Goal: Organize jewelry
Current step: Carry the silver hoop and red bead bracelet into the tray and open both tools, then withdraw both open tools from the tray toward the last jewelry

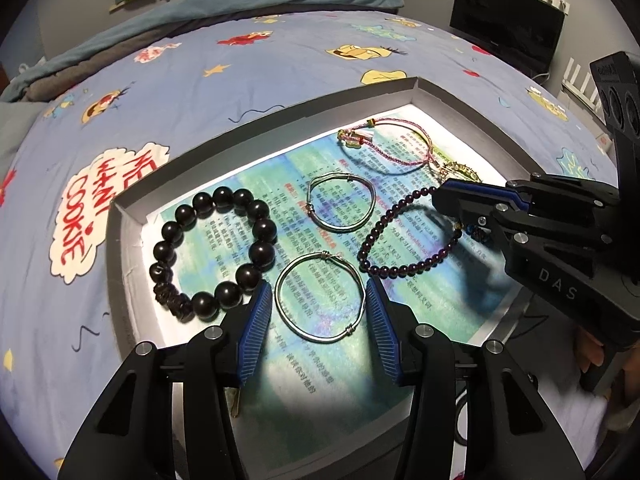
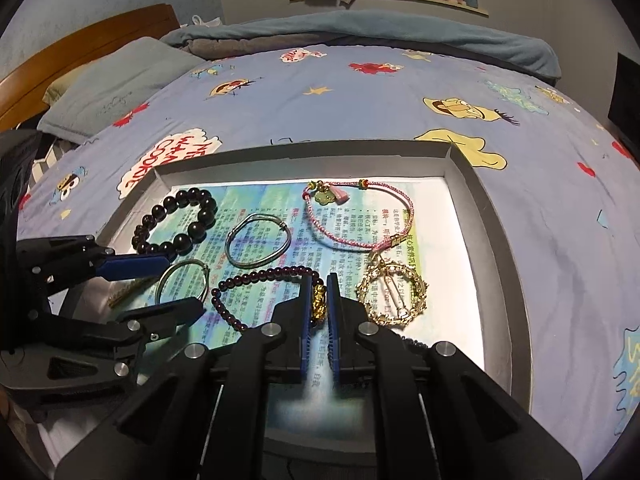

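A shallow grey tray (image 1: pixel 124 240) (image 2: pixel 492 240) lined with printed paper lies on the bed. A silver bangle (image 1: pixel 324 256) (image 2: pixel 188 264) lies flat on the paper, and my left gripper (image 1: pixel 318 284) (image 2: pixel 184 282) holds it with a blue pad against each side. My right gripper (image 2: pixel 320 280) (image 1: pixel 466 220) is shut on the gold charm (image 2: pixel 318 300) of a purple bead bracelet (image 2: pixel 264 274) (image 1: pixel 370 236). Also in the tray are a black bead bracelet (image 1: pixel 264 228) (image 2: pixel 206 216), a second silver bangle (image 1: pixel 348 178) (image 2: pixel 283 227), a pink cord bracelet (image 1: pixel 416 126) (image 2: pixel 340 234) and a gold ring pendant (image 2: pixel 416 280) (image 1: pixel 464 172).
The tray rests on a blue cartoon-print bedsheet (image 2: pixel 360 100). A pillow (image 2: pixel 112 88) and a wooden headboard (image 2: pixel 80 44) stand far left, and a folded blanket (image 2: pixel 360 28) runs along the back. A black screen (image 1: pixel 508 20) stands at the far right. A hand (image 1: pixel 592 352) holds the right gripper.
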The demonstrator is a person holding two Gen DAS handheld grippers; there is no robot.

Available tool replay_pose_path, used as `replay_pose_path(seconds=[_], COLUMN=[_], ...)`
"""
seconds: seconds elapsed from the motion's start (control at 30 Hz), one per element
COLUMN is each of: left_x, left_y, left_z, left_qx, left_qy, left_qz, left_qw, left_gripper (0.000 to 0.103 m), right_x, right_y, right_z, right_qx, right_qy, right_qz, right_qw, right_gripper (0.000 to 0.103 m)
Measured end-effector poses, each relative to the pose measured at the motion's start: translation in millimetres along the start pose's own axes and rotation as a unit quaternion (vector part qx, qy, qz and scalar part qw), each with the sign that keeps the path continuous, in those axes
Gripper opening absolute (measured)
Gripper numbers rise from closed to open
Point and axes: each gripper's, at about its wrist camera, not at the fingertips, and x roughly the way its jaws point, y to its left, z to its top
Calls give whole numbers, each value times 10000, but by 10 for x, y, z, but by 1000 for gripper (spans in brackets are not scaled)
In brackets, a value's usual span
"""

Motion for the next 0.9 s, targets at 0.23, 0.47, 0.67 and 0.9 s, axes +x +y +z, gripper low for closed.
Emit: replay_pose_path(seconds=[0.23,0.47,0.67,0.9], left_x=[-92,-221,-363,-573], left_y=[-51,-49,-43,-12], left_z=[-24,-21,-46,-150], left_qx=[91,66,23,-106], left_qy=[-62,-152,-281,-451], left_qz=[114,195,314,390], left_qw=[9999,9997,9991,9982], left_gripper=[58,60,66,74], right_x=[-102,-219,-411,-684], right_y=[-25,-13,-25,-91], right_z=[9,-15,-49,-129], right_qx=[59,61,122,258], right_qy=[-142,-177,-293,-460], right_qz=[-20,-20,-11,-34], right_qw=[9999,9998,9995,9986], right_gripper=[26,31,43,60])
